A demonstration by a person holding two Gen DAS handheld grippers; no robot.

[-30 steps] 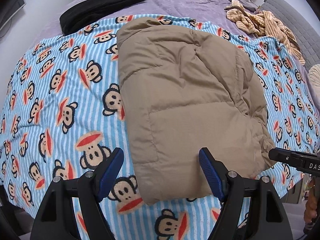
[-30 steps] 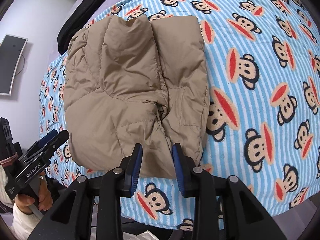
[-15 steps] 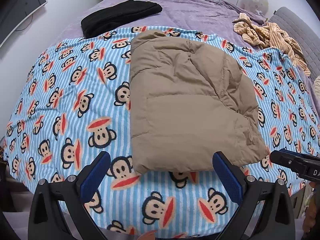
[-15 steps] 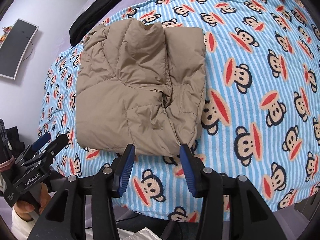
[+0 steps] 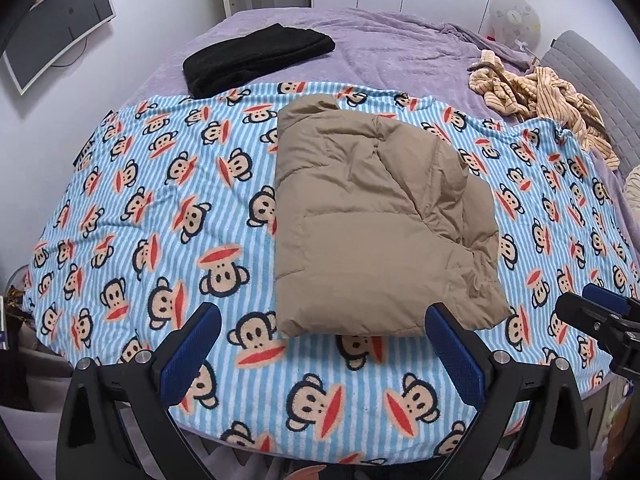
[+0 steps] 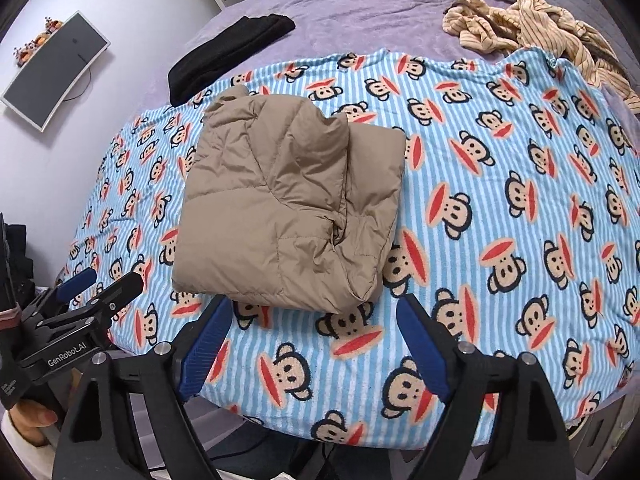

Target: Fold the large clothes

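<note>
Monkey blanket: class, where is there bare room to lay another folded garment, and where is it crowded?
Free: the monkey blanket on either side of the tan jacket, especially between jacket and headboard side. Crowded: the far corner with the striped clothes, and the black garment on the purple cover.

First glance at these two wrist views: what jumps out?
The folded tan puffer jacket lying in the middle of the bright blue striped monkey blanket that covers the near part of the bed. Behind it on the purple bedspread, a folded black garment sits at the left and a heap of striped beige clothes at the right. Both grippers hang clear of the jacket, holding nothing: left gripper wide open, right gripper opening.
</note>
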